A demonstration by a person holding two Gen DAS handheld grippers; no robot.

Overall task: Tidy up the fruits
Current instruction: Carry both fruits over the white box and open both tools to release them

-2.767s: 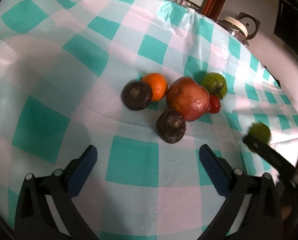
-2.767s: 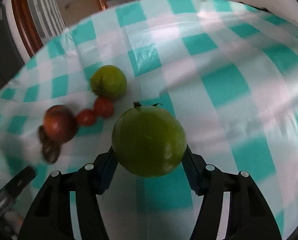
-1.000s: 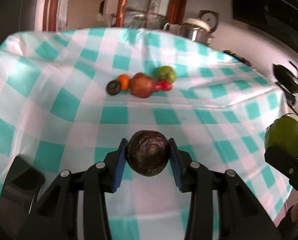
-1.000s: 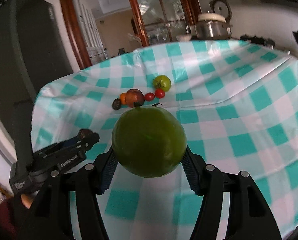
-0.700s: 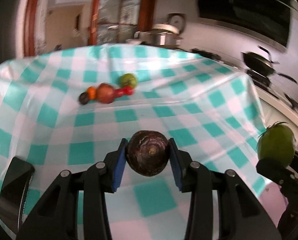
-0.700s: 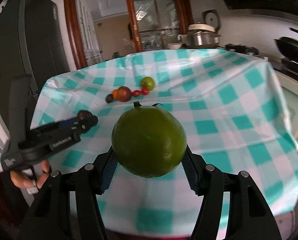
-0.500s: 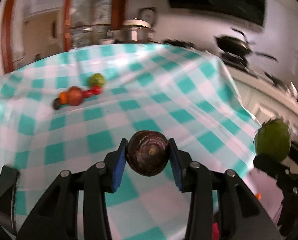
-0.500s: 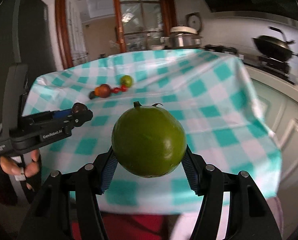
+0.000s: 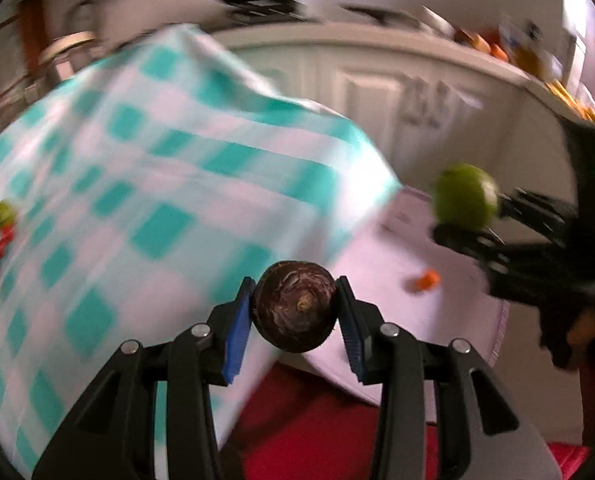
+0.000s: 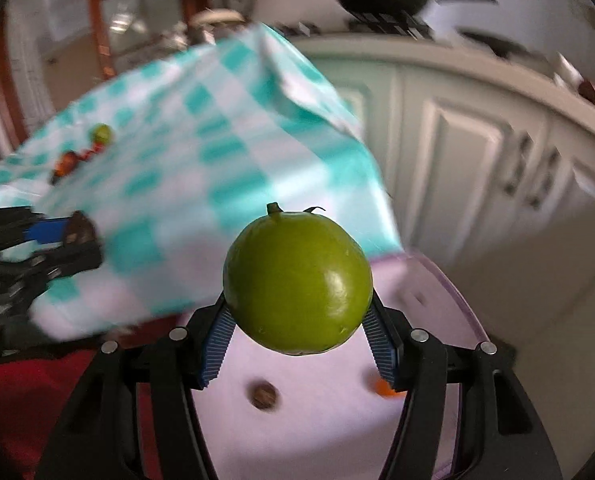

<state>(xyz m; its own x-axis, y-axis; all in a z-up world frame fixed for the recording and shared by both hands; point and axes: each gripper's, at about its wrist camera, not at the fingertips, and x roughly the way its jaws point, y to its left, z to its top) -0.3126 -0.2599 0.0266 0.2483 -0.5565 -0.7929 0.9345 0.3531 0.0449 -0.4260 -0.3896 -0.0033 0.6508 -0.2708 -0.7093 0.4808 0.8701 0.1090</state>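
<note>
Teal-and-white checked cloth drapes the surface — white kitchen cabinets behind.
We hold a dark brown fruit pinched in the left gripper fingers and a green fruit clamped in the right gripper — both above a pale pink tray; remaining fruits sit on the cloth's far side.

I counted two tongs, my left tongs and my right tongs, each carrying one fruit: one dark purple fruit and one large green fruit. Far off on the checked table lay one small green fruit and a blurred cluster of red and orange fruits too smeared to count. One pale tray held two small bits, one brown and one orange.
</note>
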